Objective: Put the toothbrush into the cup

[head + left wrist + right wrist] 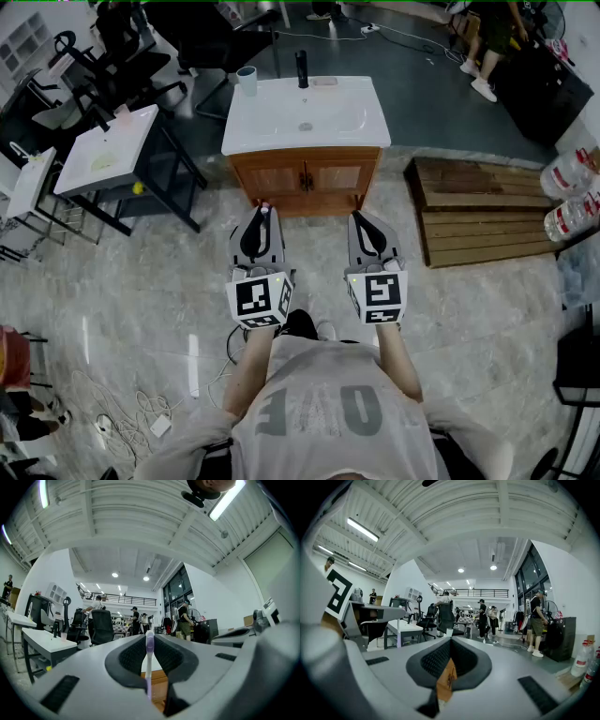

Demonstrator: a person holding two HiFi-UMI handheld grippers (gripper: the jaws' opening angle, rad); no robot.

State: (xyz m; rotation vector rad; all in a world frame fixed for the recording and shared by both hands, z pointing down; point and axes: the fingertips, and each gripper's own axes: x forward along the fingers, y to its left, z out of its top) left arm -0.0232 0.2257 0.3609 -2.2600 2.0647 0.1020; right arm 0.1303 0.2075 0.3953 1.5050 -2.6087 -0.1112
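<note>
Left hand-held gripper (263, 214) clamps toothbrush (149, 658) — cup (247, 81) on vanity (272, 122), well apart.

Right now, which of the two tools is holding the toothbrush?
The left tool: a toothbrush is clamped between its jaws. The right tool holds nothing.

At centre frame, 2 grippers are showing: left gripper (264, 214) and right gripper (357, 218), with 1 toothbrush (149, 658). At top centre, 1 cup (247, 81) and 1 tap (302, 68) are standing on 1 sink (281, 122). At the right edge, 2 bottles (566, 174) (572, 217) are showing.
</note>
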